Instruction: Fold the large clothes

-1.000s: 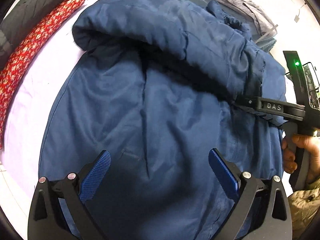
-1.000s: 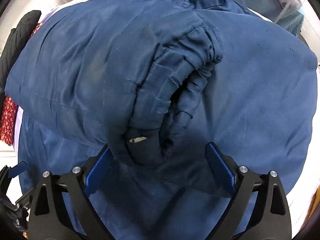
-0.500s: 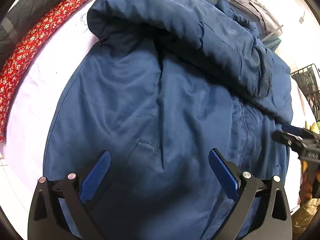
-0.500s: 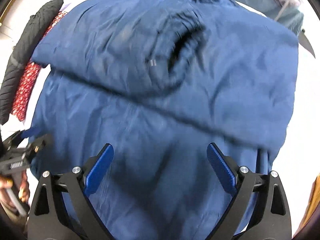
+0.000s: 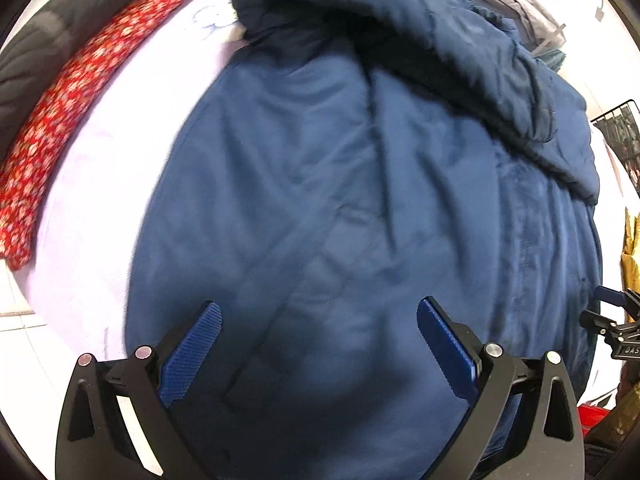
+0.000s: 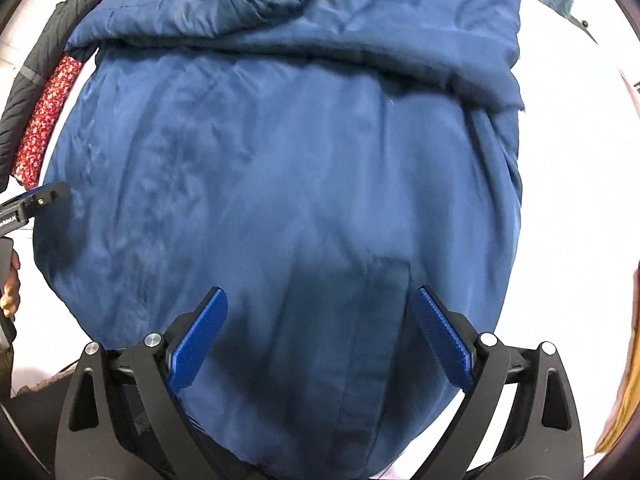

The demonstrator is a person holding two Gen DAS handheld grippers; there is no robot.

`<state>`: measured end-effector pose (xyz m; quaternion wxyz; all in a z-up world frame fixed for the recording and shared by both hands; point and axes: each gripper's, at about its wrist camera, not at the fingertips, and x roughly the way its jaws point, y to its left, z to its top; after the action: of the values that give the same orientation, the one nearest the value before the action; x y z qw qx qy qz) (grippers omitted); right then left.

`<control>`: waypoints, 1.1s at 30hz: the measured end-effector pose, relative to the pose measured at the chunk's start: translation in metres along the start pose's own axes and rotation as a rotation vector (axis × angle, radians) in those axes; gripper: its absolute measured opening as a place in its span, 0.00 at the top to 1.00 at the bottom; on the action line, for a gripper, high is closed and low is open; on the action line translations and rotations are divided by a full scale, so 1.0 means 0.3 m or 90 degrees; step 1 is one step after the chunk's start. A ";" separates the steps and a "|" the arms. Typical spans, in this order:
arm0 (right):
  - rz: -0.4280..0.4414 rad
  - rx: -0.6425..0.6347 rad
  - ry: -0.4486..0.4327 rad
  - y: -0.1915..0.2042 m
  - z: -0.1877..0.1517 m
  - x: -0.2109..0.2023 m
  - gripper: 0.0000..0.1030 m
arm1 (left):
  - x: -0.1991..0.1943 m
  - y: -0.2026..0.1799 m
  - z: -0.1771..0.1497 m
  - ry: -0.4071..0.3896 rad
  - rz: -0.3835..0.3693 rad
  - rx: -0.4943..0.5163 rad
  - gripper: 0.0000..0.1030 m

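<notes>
Both grippers, left (image 5: 318, 344) and right (image 6: 318, 328), hovered wide open and empty above the navy jacket (image 6: 280, 184). Each pointed forward over the jacket's lower half, toward its folded-over sleeve (image 5: 400, 32).

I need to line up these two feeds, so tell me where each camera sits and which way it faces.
Left wrist: sits behind the open left gripper, looking forward and down over the blue jacket; the red floral cloth lies at left, the right gripper's tip at the right edge.
Right wrist: sits behind the open right gripper, looking over the same jacket from further right; a hand shows at left.
Shared: the jacket, its folded-over sleeve, the floral cloth, the white surface.
</notes>
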<state>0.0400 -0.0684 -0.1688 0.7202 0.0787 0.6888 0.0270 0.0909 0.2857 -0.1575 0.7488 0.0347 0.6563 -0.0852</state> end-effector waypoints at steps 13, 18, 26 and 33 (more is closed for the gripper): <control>0.002 0.015 -0.018 -0.117 -0.147 -0.053 0.10 | -0.094 0.308 -0.057 -0.034 0.035 -0.027 0.06; 0.019 0.025 -0.022 -0.191 -0.212 -0.077 0.10 | -0.072 0.386 -0.105 -0.008 0.004 -0.062 0.06; 0.131 0.101 -0.004 -0.411 -0.365 -0.099 0.10 | 0.005 0.406 -0.188 0.050 -0.055 -0.051 0.09; 0.260 0.216 0.006 -0.552 -0.437 -0.044 0.23 | 0.044 0.487 -0.292 0.077 -0.088 -0.084 0.13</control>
<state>-0.1029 -0.2237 -0.1859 0.6732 0.3355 0.6565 0.0568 0.0324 0.4425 -0.1912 0.7008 -0.0553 0.7054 -0.0910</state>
